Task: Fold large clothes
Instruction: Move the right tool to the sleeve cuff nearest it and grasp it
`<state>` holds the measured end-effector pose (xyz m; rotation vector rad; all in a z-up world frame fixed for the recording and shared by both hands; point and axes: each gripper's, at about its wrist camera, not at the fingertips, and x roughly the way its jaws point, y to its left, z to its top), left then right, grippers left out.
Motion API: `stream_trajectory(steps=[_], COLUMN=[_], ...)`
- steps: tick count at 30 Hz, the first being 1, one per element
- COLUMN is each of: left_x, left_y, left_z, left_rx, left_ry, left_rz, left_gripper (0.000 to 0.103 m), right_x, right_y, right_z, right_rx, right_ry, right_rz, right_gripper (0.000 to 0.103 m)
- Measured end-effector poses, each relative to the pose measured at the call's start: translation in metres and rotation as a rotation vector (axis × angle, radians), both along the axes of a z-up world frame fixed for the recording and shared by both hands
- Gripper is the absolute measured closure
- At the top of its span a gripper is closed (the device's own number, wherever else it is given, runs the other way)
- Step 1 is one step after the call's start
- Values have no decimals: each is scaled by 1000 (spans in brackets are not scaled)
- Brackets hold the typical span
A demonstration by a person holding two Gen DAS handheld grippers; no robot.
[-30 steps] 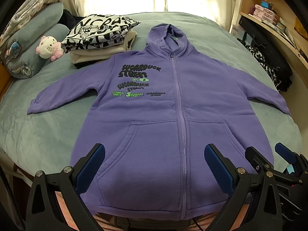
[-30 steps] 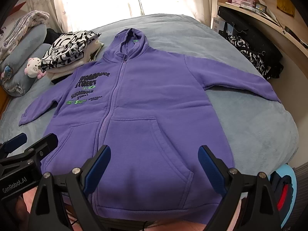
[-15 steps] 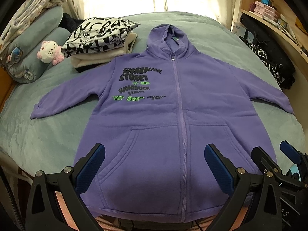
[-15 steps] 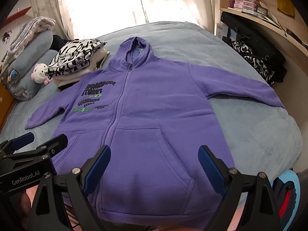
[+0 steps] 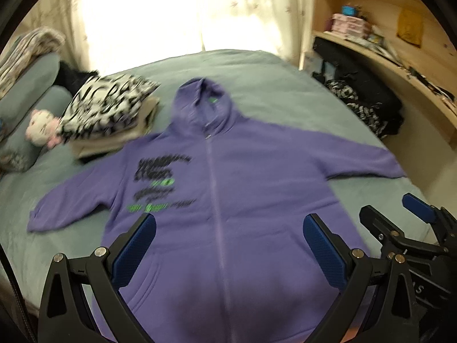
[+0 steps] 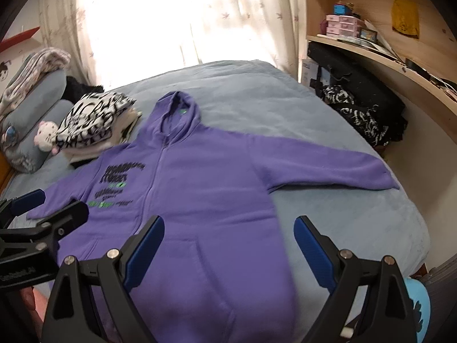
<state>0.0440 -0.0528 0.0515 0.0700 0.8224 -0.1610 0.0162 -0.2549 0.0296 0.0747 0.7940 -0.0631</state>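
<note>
Hoodie [image 5: 257, 200]: lay flat, zipped, on the bed [image 5: 271, 71].
Left tongs [image 5: 228, 254]: spread, empty.
Right tongs [image 6: 228, 251]: spread; only this view showed the blue stool [image 6: 415, 300].

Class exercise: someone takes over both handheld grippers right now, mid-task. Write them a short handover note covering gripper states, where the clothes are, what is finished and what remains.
Left gripper: open, empty, above the hoodie's lower front.
Right gripper: open, empty, over the pocket area.
Purple hoodie: flat on the bed, front up, zipped, both sleeves spread out.
Done: a pile of folded clothes sits beside the hood.
Left: every fold on the hoodie; nothing is gripped yet.
</note>
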Motion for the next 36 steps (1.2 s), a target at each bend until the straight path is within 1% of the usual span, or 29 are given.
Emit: stream_trajectory(steps=[3,6,8,11,13,16,20,22,26,31,36], left_x=[13,24,34,50,62,79,101,113,138,166,182], left_y=[-20,-42,-58,-84,-102,-122,-157,-173,-200,-227,-245], left_z=[10,21,25,25,23,17,0,-12,-44,-85,-109], left_rx=[34,22,33,71,68,68,96,120,130,175,166], left_ry=[-34,-83,-96,-96,-104,-120,-132,-143,-80,-53,-24], left_rz=[-30,-81,-96,-114,-142,-147,-168,-159,-166,-137,-124], left_gripper=[1,1,1,1,1,1,1,1,1,1,1], right_x=[7,16,23,37,46,61,83,89,97,100,99], right_y=[-23,-51,-69,-97,-113,-139,-184,-206,-258,-310,-347], right_z=[7,14,16,17,15,8,-12,-24,-58,-102,-142], right_rx=[2,-4,-11,-33,-59,-89,-19,19,143,290,467], right_ry=[-27,-56,-69,-82,-83,-70,-19,9,72,129,169], right_rz=[-43,-95,-130,-179,-208,-252,-306,-345,-433,-537,-623], right_gripper=[10,10,10,10,10,10,10,10,10,10,10])
